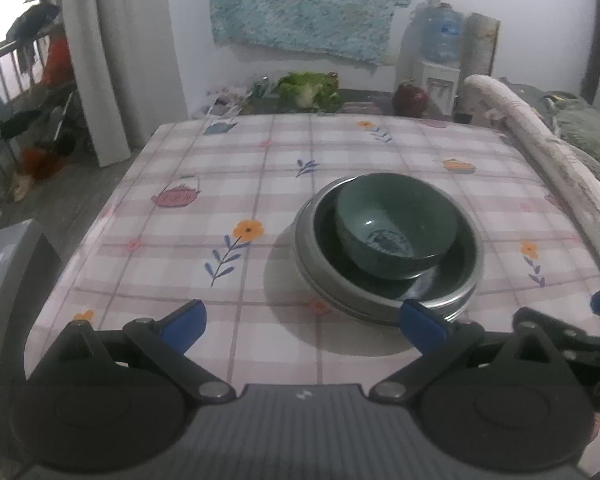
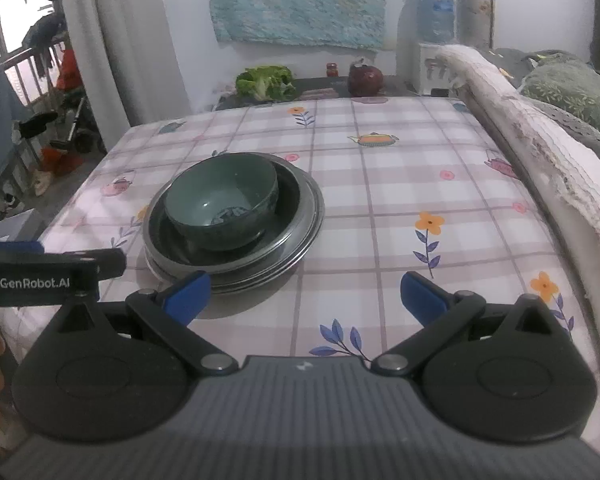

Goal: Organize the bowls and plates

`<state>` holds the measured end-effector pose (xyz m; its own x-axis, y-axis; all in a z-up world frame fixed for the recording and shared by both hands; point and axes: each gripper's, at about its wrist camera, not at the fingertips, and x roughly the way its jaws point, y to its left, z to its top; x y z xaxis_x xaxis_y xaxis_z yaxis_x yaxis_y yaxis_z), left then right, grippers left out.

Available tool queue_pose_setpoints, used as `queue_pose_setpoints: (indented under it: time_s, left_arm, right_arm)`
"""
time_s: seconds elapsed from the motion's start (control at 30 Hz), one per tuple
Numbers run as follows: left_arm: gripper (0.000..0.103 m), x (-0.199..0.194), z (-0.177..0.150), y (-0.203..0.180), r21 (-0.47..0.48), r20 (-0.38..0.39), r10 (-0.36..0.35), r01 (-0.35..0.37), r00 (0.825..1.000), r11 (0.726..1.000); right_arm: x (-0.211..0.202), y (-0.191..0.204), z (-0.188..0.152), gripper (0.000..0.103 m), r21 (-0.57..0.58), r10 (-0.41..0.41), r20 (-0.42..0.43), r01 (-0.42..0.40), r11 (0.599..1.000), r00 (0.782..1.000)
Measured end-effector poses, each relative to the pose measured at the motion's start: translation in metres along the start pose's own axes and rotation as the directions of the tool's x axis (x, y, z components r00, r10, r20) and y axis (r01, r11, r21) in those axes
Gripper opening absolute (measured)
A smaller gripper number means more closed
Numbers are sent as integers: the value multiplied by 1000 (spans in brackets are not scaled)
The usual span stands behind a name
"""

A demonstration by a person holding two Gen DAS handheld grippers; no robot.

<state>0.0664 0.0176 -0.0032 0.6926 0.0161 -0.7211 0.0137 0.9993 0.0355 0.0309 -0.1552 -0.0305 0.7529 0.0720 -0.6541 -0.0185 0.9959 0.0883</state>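
A dark green bowl (image 1: 396,226) (image 2: 224,200) sits tilted inside a stack of metal plates (image 1: 320,276) (image 2: 300,240) on the checked tablecloth. My left gripper (image 1: 304,322) is open just in front of the stack, its right blue fingertip (image 1: 422,324) near the plates' front rim. My right gripper (image 2: 304,296) is open and empty, to the right of the stack, with its left blue fingertip (image 2: 186,296) close to the plates' front edge. The right gripper's side (image 1: 568,338) shows at the right of the left wrist view; the left gripper's side (image 2: 48,276) shows at the left of the right wrist view.
A floral checked tablecloth (image 1: 228,184) (image 2: 400,184) covers the table. Beyond its far edge lie a green lettuce (image 1: 310,90) (image 2: 266,82) and a dark red round object (image 1: 410,100) (image 2: 366,76). A padded white rail (image 1: 548,152) (image 2: 532,132) runs along the right side. A water dispenser (image 1: 440,60) stands behind.
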Motion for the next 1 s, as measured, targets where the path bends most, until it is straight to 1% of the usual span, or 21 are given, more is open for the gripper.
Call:
queue_pose_setpoints:
  time_s: [0.07, 0.23, 0.33, 0.47, 0.7, 1.0]
  left_arm:
    - [103, 2, 0, 3, -10, -10, 7, -7, 1000, 1000]
    - [103, 4, 2, 7, -24, -32, 5, -5, 999, 1000]
    - [103, 6, 2, 7, -21, -51, -4, 3, 999, 1000]
    - [103, 9, 1, 5, -16, -72, -18, 17, 997, 1000]
    - [103, 12, -1, 0, -2, -90, -20, 20, 996, 1000]
    - [103, 13, -3, -1, -3, -105, -17, 17, 994, 1000]
  right_arm:
    - [1, 2, 2, 102, -4, -13, -3, 13, 1000, 1000]
    - [4, 3, 5, 102, 4, 2, -21, -2, 1000, 1000]
    - [8, 3, 5, 102, 18, -6, -48, 7, 1000, 999]
    - [10, 3, 5, 102, 15, -18, -61, 19, 1000, 998]
    - [14, 7, 3, 102, -15, -35, -83, 34, 999, 996]
    - [14, 5, 3, 102, -10, -32, -94, 31, 999, 995]
